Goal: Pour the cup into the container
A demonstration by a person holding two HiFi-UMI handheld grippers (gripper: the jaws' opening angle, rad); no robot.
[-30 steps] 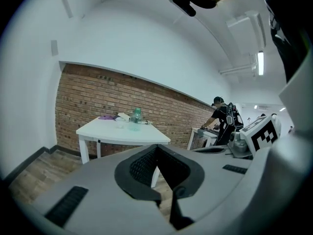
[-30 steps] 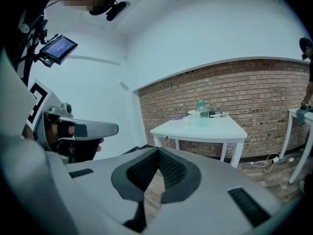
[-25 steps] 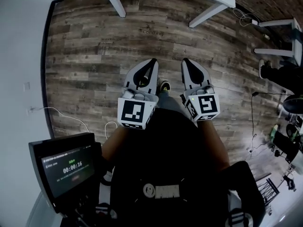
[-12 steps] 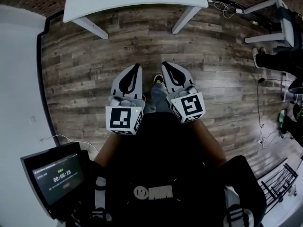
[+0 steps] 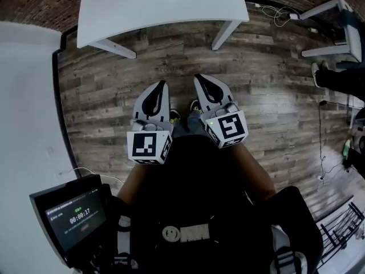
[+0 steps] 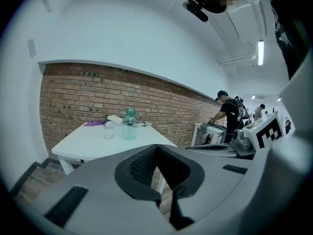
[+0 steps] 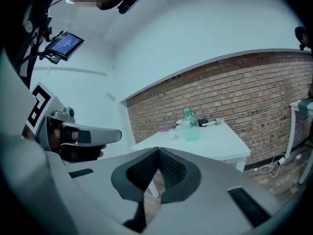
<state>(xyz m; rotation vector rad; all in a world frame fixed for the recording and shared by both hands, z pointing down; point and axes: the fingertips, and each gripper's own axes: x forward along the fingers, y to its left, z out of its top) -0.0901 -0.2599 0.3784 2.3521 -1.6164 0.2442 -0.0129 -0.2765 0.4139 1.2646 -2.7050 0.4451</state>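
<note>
None of the pouring looks started: the small clear cup and the teal container stand just beside each other on the white table, well apart from both grippers. The left gripper and right gripper hang side by side over the wooden floor, each with its jaws pressed together on nothing. By my judgement all 3 steps remain: approach the table, grasp the cup, tip it into the container.

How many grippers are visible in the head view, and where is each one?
2. The left gripper is left of centre above the wooden floor; the right gripper is beside it, to its right. None seems hidden.
</note>
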